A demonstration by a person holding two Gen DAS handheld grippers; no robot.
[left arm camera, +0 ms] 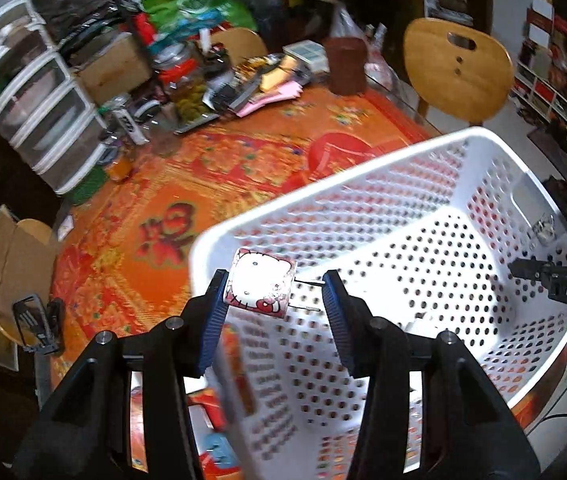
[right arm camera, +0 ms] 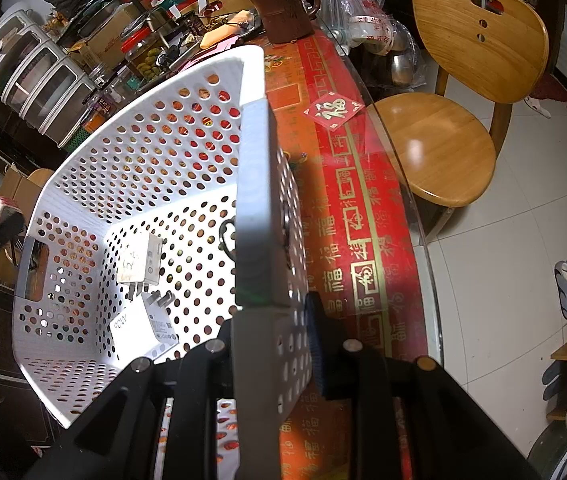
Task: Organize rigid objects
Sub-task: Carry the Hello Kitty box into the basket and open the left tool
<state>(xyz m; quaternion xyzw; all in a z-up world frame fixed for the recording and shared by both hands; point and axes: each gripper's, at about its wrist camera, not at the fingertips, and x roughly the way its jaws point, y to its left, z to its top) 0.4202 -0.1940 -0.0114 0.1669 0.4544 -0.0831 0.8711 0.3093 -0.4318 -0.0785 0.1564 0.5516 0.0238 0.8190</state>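
A: Count, please.
B: One white perforated plastic basket [left arm camera: 423, 216], tilted on the orange-red patterned tablecloth [left arm camera: 219, 168]. Two white rectangular plug chargers [right arm camera: 145, 260] lie on its floor, near each other. A third, the Hello Kitty printed white charger [left arm camera: 261, 282], sits at the basket's near rim.
A: Left gripper [left arm camera: 273, 300]?
B: Jaws spread; the Hello Kitty charger touches the left blue pad [left arm camera: 215, 308], its two prongs point toward the right pad with a gap. Not squeezed.
A: Right gripper [right arm camera: 271, 332]?
B: Clamped on the basket's wall [right arm camera: 257, 208], which cuts straight up the middle of the right wrist view and hides part of the basket interior.
A: Surroundings?
B: One brown clay mug [right arm camera: 285, 12], one wooden chair [right arm camera: 471, 92] beside the table, one stack of clear plastic drawers [left arm camera: 31, 96], clutter along the far edge.
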